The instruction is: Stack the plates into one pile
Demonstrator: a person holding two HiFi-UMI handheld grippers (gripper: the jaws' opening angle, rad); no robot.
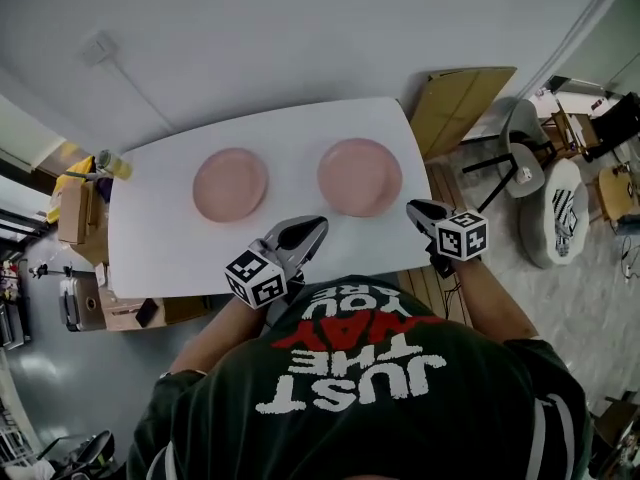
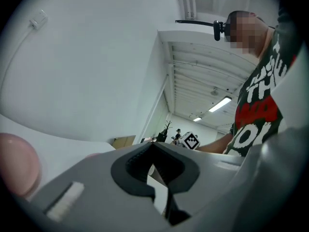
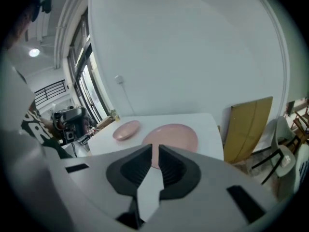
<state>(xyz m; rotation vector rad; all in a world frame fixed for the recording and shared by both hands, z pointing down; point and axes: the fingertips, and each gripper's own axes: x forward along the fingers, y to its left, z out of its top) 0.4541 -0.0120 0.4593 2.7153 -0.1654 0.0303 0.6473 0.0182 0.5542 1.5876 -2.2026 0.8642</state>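
Note:
Two pink plates lie side by side on the white table (image 1: 290, 133), apart from each other: the left plate (image 1: 230, 184) and the right plate (image 1: 359, 176). My left gripper (image 1: 316, 227) hovers over the table's near edge, just in front of the gap between the plates, shut and empty. My right gripper (image 1: 412, 208) is at the table's near right corner, beside the right plate, also shut on nothing. In the right gripper view both plates sit beyond the closed jaws: the right plate (image 3: 171, 135) nearer, the left plate (image 3: 126, 129) farther. The left gripper view catches the left plate (image 2: 17, 168) at its edge.
A cardboard sheet (image 1: 460, 108) leans against the wall just right of the table. Chairs (image 1: 525, 153) stand further right. A yellow-capped bottle (image 1: 112, 164) sits at the table's far left corner. Shelves and clutter (image 1: 75, 213) line the left side.

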